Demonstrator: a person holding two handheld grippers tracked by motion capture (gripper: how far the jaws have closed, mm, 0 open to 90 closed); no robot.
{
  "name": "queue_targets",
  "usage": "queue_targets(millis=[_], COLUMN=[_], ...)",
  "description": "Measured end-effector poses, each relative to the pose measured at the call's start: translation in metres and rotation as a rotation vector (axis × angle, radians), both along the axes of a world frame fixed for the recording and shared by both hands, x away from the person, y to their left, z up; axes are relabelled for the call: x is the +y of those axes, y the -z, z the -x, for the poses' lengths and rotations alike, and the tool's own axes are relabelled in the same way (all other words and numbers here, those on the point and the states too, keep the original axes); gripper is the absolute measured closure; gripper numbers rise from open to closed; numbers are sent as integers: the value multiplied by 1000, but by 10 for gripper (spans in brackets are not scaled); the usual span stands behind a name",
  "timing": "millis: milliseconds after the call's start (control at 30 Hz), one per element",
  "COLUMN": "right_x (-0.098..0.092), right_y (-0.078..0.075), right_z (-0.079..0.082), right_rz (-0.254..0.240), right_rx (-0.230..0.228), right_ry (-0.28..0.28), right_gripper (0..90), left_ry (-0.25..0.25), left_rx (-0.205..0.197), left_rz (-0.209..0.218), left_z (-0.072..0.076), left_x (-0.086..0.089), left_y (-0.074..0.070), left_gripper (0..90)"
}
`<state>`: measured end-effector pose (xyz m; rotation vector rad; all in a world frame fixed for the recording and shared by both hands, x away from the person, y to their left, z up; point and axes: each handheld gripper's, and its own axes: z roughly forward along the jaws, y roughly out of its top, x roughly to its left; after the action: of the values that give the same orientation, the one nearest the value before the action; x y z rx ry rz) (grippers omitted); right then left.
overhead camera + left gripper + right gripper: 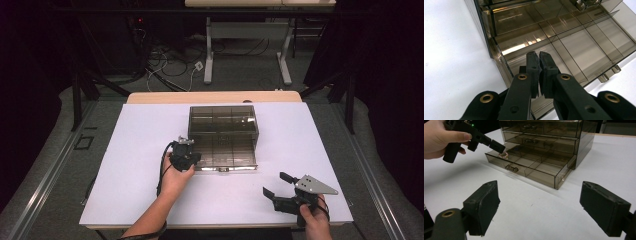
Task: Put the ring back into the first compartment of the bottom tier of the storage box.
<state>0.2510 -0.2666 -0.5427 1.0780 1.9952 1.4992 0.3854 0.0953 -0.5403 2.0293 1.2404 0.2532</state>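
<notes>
Hiding a small ring (503, 155), left hand-held gripper (539, 58) pinches over open drawer (584, 47).

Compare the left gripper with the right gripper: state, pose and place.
The left gripper has its jaws shut; the right gripper has them wide open with nothing between. The left gripper's tips hang over the pulled-out bottom drawer, near a small ring in its corner compartment; the right gripper sits apart over the bare table, near its front edge. Both are black, two-jawed and hand-held.
</notes>
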Motion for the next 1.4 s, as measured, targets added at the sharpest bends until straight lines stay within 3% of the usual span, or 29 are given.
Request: queue_targets(millis=[333,600,1400], right_x=[0,0,0], right_y=[0,0,0], right_z=[0,0,0], right_rz=[-1,-2,2], right_rx=[-3,-4,-3], right_ry=[4,4,1], right_gripper=[150,150,150], left_ry=[-1,-22,-14], left_rx=[-7,-23,-74], left_rz=[-5,8,31], left_z=[-1,-1,5], left_x=[0,0,4], left_y=[0,-2,-11], left_gripper=[861,785,578])
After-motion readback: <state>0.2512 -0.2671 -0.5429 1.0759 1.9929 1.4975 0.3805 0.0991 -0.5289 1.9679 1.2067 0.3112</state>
